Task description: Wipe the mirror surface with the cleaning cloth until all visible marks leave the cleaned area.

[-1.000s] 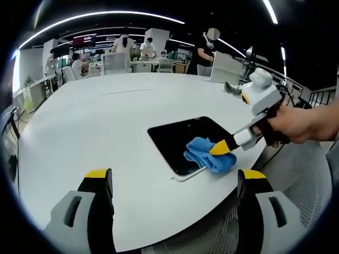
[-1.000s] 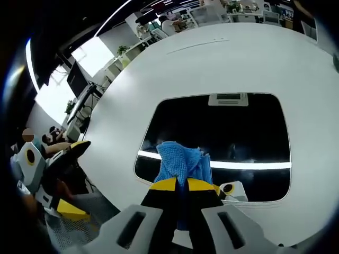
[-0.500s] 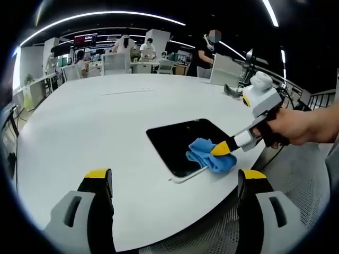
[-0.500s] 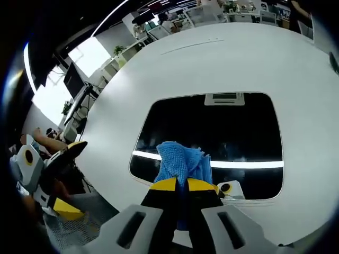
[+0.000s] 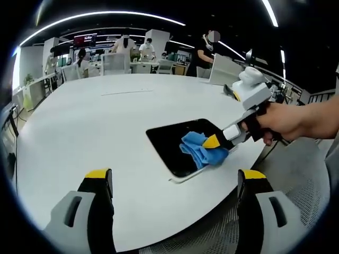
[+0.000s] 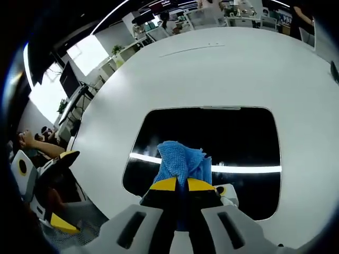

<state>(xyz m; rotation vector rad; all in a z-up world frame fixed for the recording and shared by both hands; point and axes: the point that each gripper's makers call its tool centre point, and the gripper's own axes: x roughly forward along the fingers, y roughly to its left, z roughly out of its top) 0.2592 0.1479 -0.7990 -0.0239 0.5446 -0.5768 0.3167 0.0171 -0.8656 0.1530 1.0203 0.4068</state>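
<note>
- Blue cleaning cloth [image 6: 181,163] sits pinched in your right gripper [image 6: 183,185], whose jaws are clenched on it, and it presses onto the dark mirror [image 6: 222,143].
- Your mirror lies flat on the white surface [image 5: 95,121], near its edge, reflecting a bright strip light.
- Your left gripper [image 5: 175,182] hovers back from the mirror, its jaws spread wide and holding nothing.
</note>
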